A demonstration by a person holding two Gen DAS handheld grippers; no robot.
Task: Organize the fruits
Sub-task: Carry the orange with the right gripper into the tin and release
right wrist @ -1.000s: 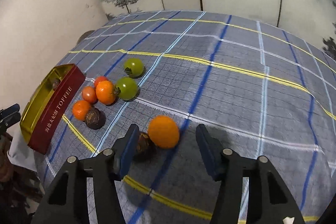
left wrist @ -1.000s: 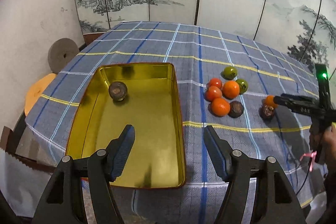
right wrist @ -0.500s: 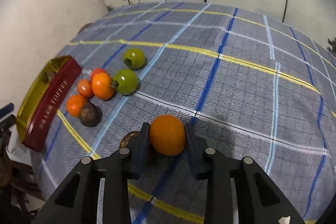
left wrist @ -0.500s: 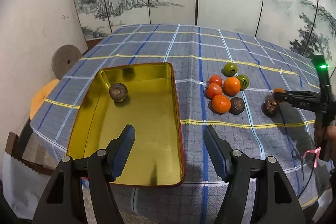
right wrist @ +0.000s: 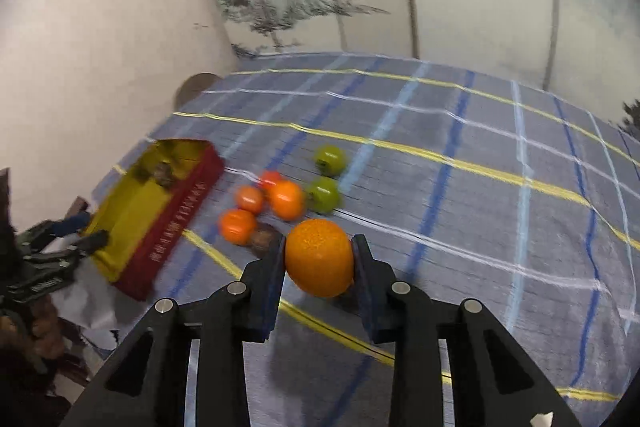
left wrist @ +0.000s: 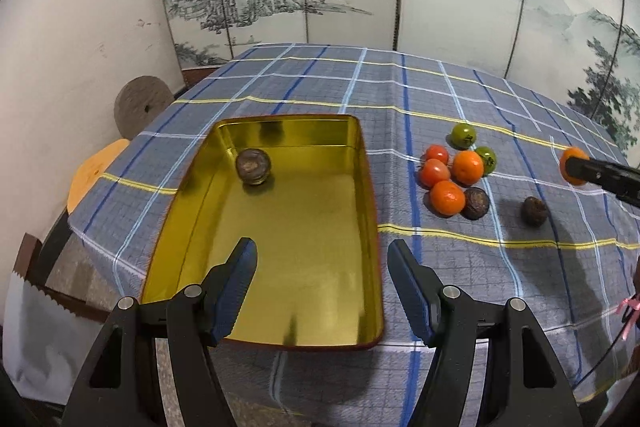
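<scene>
We see a worktop (left wrist: 400, 95) covered by a blue-grey checked cloth (left wrist: 304, 83) with yellow, white and blue lines. On the cloth, toward the left, lies an open gold tin (left wrist: 360, 211) with red outer walls. To its right sits a tight cluster: two green fruits (left wrist: 463, 135), two small red-orange fruits (left wrist: 434, 173), two oranges (left wrist: 467, 167) and a dark brown fruit (left wrist: 475, 203), most of them touching. Another dark brown fruit (left wrist: 535, 211) lies alone, apart to the right of the cluster.
</scene>
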